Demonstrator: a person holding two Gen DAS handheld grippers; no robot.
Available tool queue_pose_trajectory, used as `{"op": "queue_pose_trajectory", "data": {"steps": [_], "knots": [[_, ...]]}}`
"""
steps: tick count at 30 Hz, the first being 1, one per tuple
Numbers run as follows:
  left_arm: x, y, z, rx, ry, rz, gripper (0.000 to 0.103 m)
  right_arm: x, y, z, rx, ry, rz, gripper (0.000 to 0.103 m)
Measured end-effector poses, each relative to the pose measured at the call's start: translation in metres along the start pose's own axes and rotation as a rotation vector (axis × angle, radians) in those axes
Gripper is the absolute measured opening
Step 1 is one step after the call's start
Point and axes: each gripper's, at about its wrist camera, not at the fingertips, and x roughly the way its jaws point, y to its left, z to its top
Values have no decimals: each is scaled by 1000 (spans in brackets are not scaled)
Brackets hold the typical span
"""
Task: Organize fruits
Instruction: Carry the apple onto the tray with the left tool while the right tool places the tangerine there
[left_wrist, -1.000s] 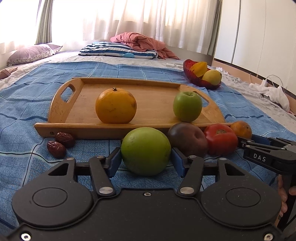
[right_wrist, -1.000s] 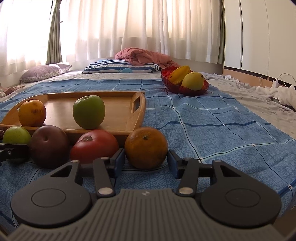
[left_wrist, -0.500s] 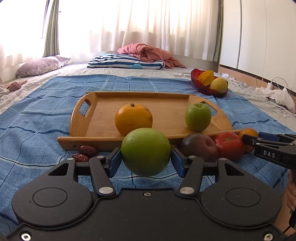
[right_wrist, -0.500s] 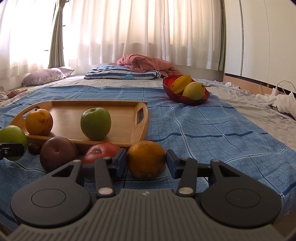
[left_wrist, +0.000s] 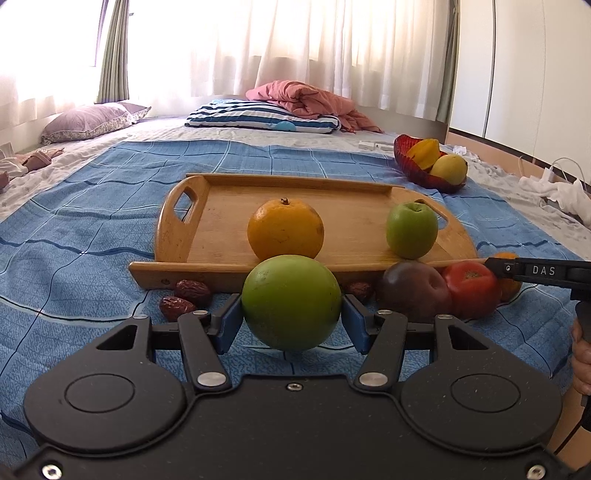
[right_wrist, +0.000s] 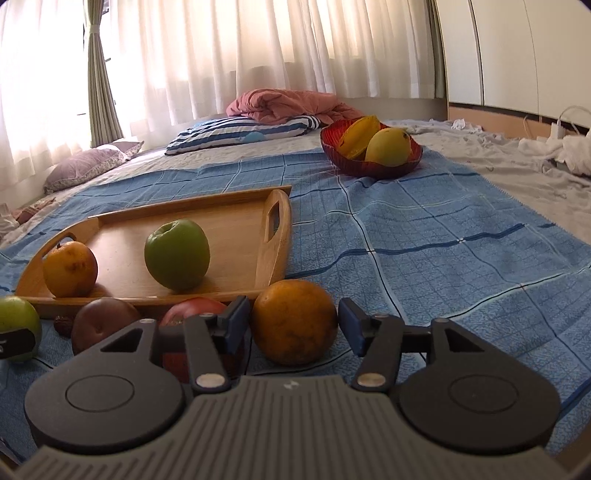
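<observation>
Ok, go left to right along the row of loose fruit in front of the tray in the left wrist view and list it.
Two dried dates → big green fruit in the left gripper → dark purple fruit → tomato → orange, mostly hidden behind the right gripper.
</observation>
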Motion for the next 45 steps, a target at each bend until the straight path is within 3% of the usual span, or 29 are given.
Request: {"op": "queue_pose_trajectory", "data": {"steps": [2, 3, 5, 11, 16, 21, 25, 31, 34, 45], "knots": [[0, 0, 2, -2, -4, 4, 56, 6, -7, 2, 53, 23, 24, 67], [1, 0, 3, -2, -7, 5, 56, 9, -9, 2, 71, 30, 31, 60], [0, 1, 5, 0, -13, 9, 56, 10, -10, 1, 92, 31, 26, 56], [-1, 9, 22, 1, -41, 21, 56, -1, 0, 2, 76, -24, 3, 55], [2, 22, 48, -14, -75, 30, 56, -12, 8, 27, 57, -92, 40, 55], [14, 35, 85, -32, -84, 11, 56, -1, 17, 62, 57, -98, 112, 56], [36, 41, 115, -55, -59, 0, 56, 25, 29, 97, 66, -49, 179, 56], [80, 44, 141, -85, 40, -26, 56, 72, 58, 126, 14, 62, 209, 56], [102, 39, 147, -66, 89, -26, 56, 91, 71, 128, -8, 126, 212, 56], [152, 33, 146, -101, 194, -21, 56, 120, 89, 115, -73, 191, 169, 56]]}}
